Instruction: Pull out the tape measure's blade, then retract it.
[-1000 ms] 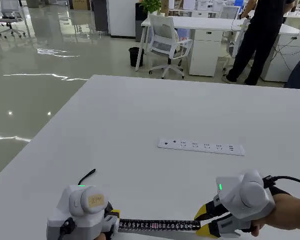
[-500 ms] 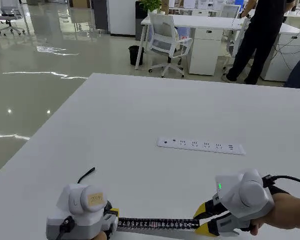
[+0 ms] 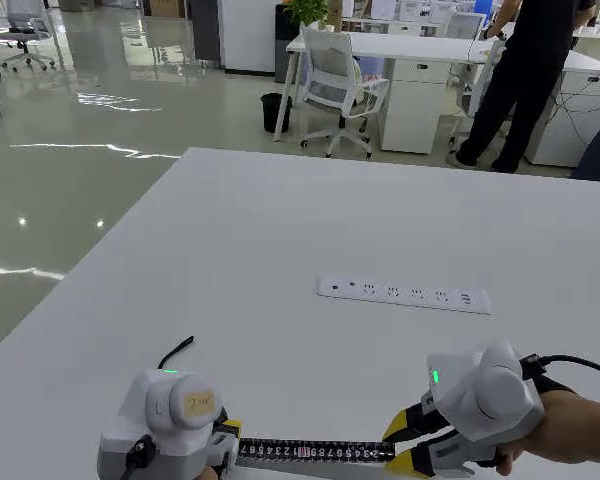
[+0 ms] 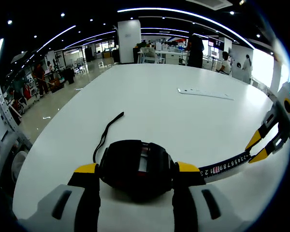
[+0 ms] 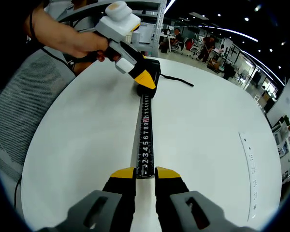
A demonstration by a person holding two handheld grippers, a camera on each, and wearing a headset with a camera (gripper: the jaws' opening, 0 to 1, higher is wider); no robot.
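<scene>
Firstly, at the left, the black tape measure case (image 4: pixel 135 164) is clamped between the yellow-tipped jaws of the left gripper (image 3: pixel 223 440), near the front edge of the white table (image 3: pixel 310 220). A black strap (image 4: pixel 106 135) is trailed from it over the tabletop. From the case the blade (image 3: pixel 315 451) is stretched straight rightwards, its free end pinched in the narrowly closed right gripper (image 5: pixel 145 173). Farther back, a white power strip (image 3: pixel 402 294) is laid well apart.

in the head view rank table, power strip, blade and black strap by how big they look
1. table
2. power strip and blade: about alike. The blade is nearer the camera, so I won't rank them.
3. strap
</scene>
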